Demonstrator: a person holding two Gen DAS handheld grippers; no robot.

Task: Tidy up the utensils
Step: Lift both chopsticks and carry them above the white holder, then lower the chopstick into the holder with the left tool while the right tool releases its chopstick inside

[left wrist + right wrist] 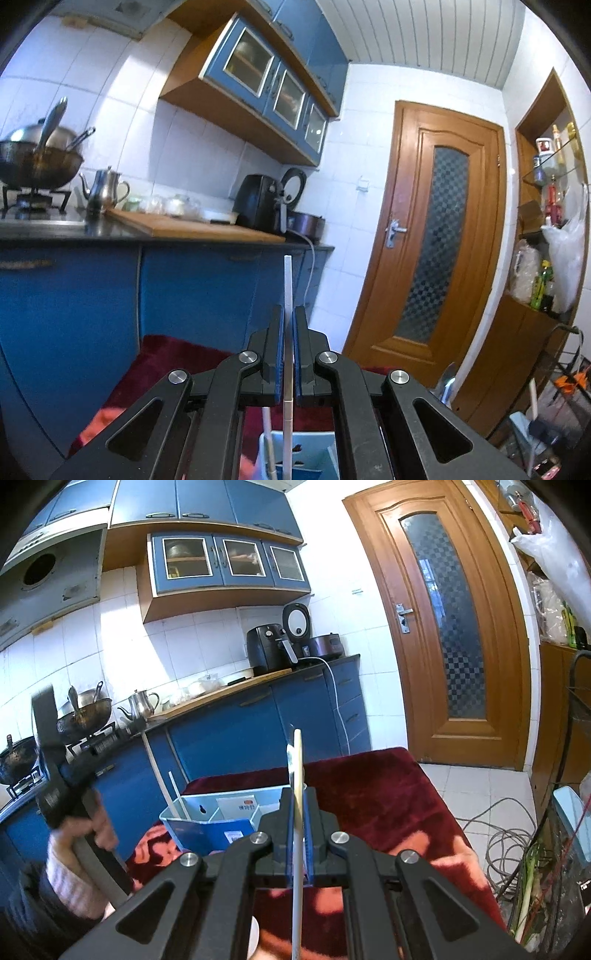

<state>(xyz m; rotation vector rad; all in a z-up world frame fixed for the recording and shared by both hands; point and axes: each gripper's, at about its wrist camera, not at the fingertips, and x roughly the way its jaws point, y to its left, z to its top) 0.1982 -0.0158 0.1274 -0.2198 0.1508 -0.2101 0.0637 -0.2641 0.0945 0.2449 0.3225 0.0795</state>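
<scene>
Chopstick (287, 295) upright, pinched by left gripper (288, 321) fingers; right gripper (298, 801) fingers pinch utensil (297, 775) upright.

The white chopstick (287, 295) in the left wrist view runs off the bottom edge, and the blue organizer box (299, 459) down there is mostly hidden behind the gripper frame. In the right wrist view, the cream utensil (297, 775) is also cut off at the bottom, and the person's hand (79, 834) at lower left is pretty blurred.
</scene>
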